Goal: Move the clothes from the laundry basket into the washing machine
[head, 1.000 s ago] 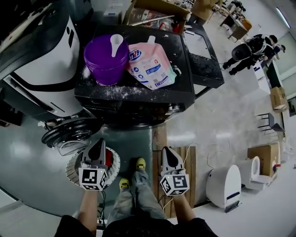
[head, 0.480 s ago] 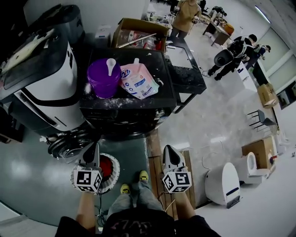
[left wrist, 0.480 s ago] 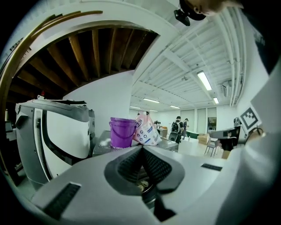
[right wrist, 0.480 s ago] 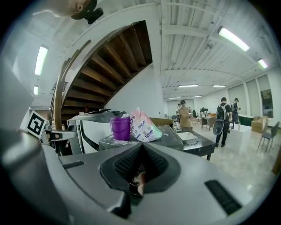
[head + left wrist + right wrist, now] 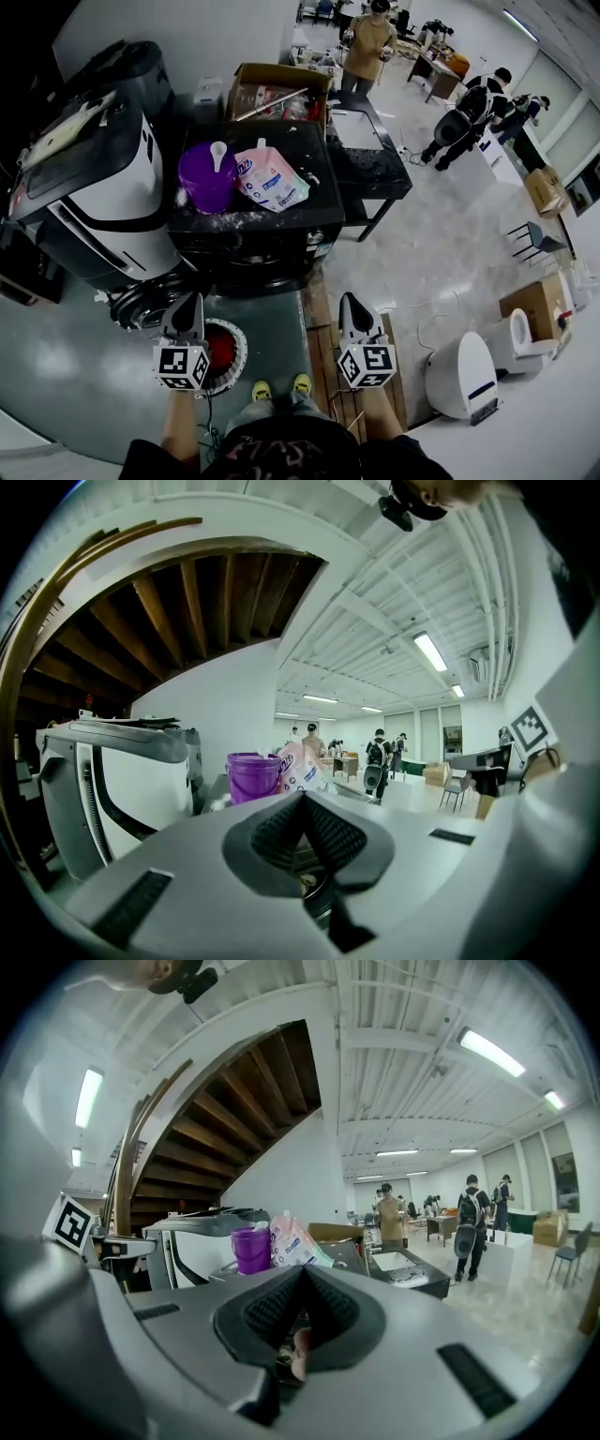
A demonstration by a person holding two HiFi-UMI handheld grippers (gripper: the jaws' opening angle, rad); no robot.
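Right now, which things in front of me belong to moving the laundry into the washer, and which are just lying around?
For the job: laundry basket, red clothes in it, washing machine, left gripper and right gripper, both shut.
Lying about: purple bucket, detergent pouch, cardboard box, black side table.

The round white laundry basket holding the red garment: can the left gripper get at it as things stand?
Probably yes. In the head view the left gripper hangs right over the round white laundry basket, with nothing between them. Its jaws are shut and empty, so they would have to open first.
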